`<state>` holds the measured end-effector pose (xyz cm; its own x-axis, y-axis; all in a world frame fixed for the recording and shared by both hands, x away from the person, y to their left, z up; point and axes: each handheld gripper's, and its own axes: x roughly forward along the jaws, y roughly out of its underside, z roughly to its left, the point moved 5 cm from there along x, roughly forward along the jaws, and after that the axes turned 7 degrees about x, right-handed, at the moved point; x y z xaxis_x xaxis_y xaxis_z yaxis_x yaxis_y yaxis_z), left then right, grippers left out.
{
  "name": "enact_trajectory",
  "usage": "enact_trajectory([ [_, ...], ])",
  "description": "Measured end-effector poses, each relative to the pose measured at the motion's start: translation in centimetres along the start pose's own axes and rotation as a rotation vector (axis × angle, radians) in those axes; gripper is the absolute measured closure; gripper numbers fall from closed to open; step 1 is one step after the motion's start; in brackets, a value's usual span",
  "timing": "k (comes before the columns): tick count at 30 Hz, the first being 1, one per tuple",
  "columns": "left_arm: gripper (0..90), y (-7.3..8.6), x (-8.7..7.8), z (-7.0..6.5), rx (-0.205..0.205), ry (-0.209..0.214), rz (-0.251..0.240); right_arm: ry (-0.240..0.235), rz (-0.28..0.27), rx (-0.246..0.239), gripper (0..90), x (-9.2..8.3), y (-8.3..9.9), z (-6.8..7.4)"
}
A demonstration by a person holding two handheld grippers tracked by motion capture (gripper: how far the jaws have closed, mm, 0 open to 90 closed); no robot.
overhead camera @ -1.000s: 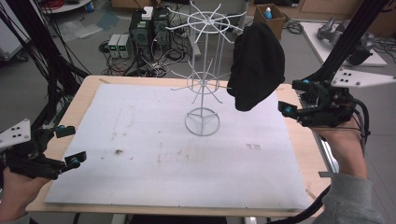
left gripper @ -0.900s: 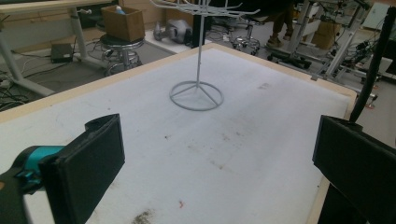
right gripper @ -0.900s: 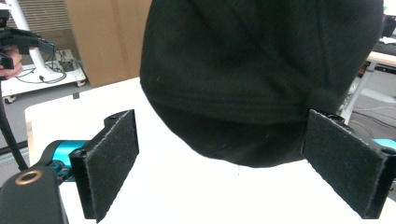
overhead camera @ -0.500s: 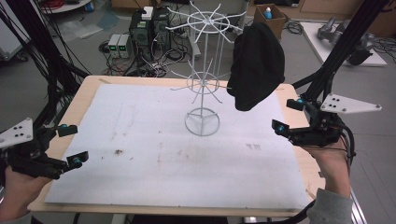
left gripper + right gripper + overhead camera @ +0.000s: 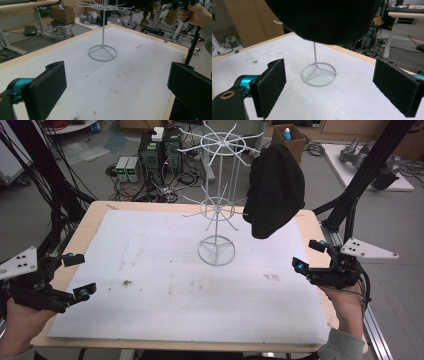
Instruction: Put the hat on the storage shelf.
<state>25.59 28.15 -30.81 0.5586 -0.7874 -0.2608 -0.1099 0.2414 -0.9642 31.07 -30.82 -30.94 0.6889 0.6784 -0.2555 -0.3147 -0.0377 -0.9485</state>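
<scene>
While both hands wait at opposite edges of the counter (image 5: 150, 245):
Black hat (image 5: 274, 190): hangs on an upper arm of the white wire rack (image 5: 216, 251), toward the far right corner.
Left hand-held gripper (image 5: 77, 276): near left corner, jaws apart, nothing between.
Right hand-held gripper (image 5: 310, 255): right edge, jaws apart and empty, below the hat, facing the rack.

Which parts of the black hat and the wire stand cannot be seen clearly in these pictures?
- Black hat: the hook that carries it is hidden behind its own cloth in the high view.
- Hat in the right gripper view: its top is cut off by the upper edge.
- Wire stand: its upper arms are cut off by the top edge of the left gripper view.
</scene>
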Motion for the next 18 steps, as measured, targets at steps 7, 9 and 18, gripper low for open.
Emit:
enact_trajectory([
  [7,2.5,0.0,0.1,0.0,0.004,-0.001,0.003,0.011,0.001,0.024,10.6,0.3,1.3,-0.6],
  [9,2.5,0.0,0.1,0.0,0.001,-0.001,0.0,-0.016,-0.021,0.027,10.6,0.3,1.3,-0.6],
  [18,2.5,0.1,0.3,0.0,0.004,-0.007,0.003,0.002,-0.008,0.021,10.6,0.0,1.6,-0.4],
])
